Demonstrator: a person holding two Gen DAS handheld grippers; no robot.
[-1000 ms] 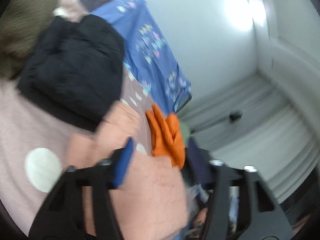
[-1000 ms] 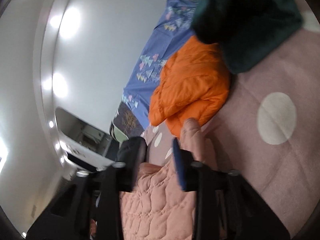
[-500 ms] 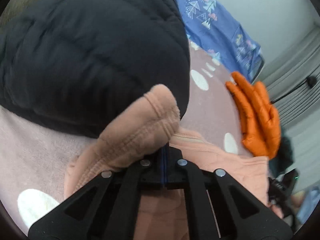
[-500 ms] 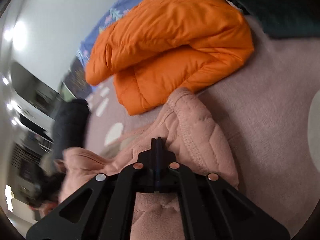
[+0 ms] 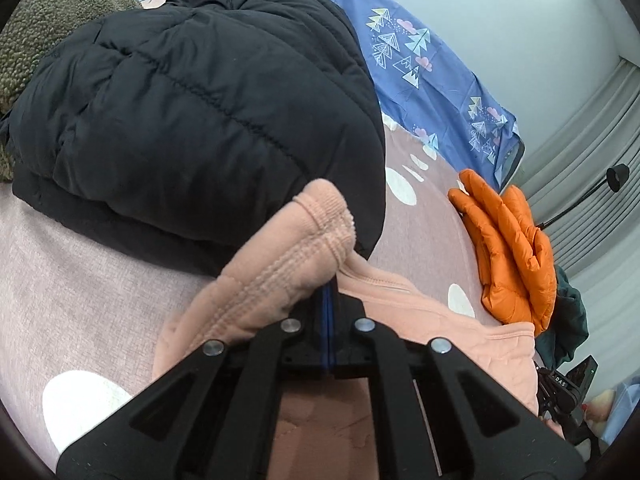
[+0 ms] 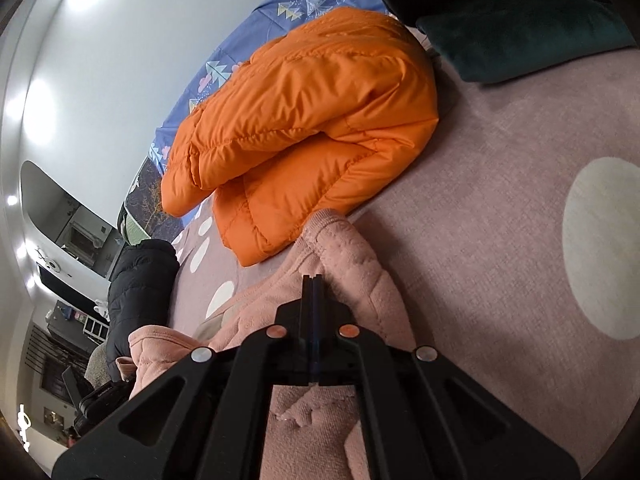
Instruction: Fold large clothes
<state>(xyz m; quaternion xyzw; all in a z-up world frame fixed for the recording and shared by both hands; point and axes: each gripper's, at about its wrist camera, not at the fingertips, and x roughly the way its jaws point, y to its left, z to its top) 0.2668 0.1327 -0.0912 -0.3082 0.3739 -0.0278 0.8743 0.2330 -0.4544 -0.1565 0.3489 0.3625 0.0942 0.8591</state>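
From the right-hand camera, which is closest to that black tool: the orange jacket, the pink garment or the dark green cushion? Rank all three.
1. Pink garment: pinched in the shut right tool, directly at its tips.
2. Orange jacket: just beyond, ahead and slightly left, lying on the spotted cover.
3. Dark green cushion: farthest, top right, behind the jacket.

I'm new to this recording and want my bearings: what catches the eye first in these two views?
The bright orange puffer jacket stands out, folded on the dotted pink bedcover just beyond the right gripper. In the left wrist view a bulky black puffer jacket fills the upper left. Nearest the cameras, both the right gripper and the left gripper are shut on the ribbed edges of a peach quilted garment.
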